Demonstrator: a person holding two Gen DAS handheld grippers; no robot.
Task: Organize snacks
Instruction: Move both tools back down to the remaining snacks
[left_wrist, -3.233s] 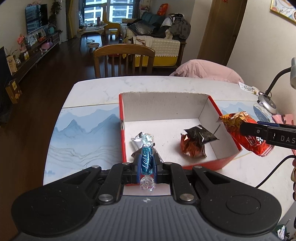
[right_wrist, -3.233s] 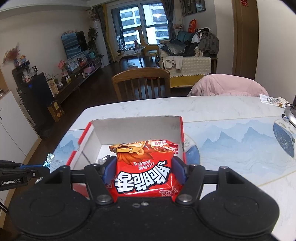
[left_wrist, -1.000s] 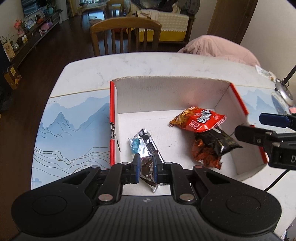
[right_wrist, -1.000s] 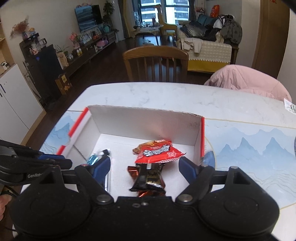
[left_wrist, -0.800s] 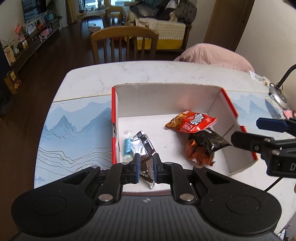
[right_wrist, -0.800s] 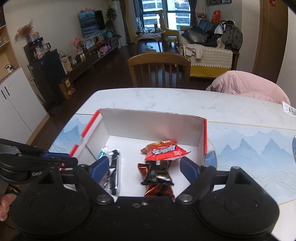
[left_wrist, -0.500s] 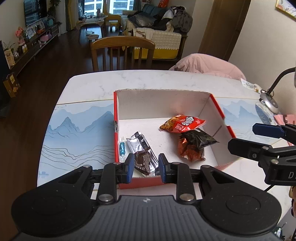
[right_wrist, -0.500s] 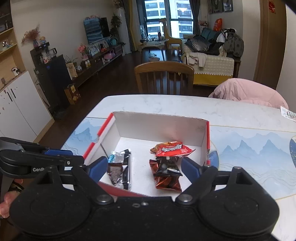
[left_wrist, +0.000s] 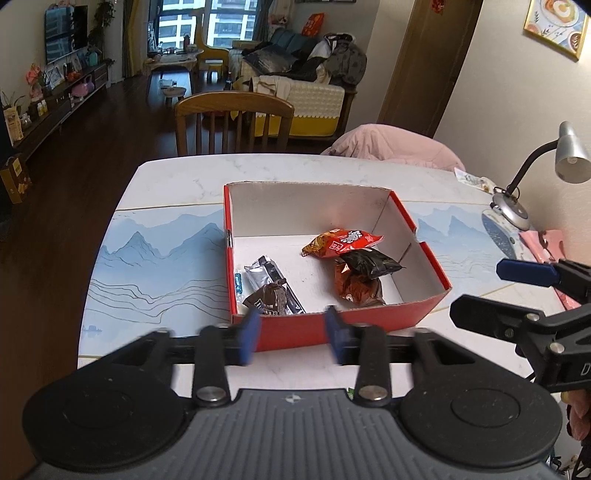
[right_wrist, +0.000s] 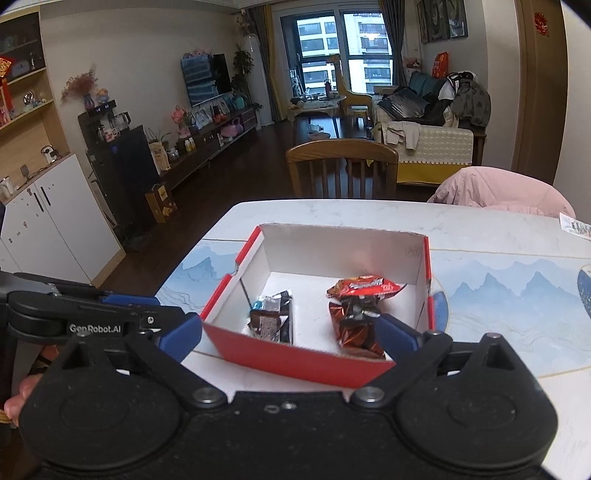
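Both grippers, left (left_wrist: 291, 334) and right (right_wrist: 291, 332), hover before the box (left_wrist: 343, 325), fingers opening, empty.

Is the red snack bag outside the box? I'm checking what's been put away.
No, the red snack bag lies inside the red box.

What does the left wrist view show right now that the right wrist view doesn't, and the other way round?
Left wrist only: the desk lamp and the small blue candy by the box's left wall. Right wrist only: the white cabinet. Both: the red box holding the red snack bag and chocolate bar, and both grippers empty, jaws opening.
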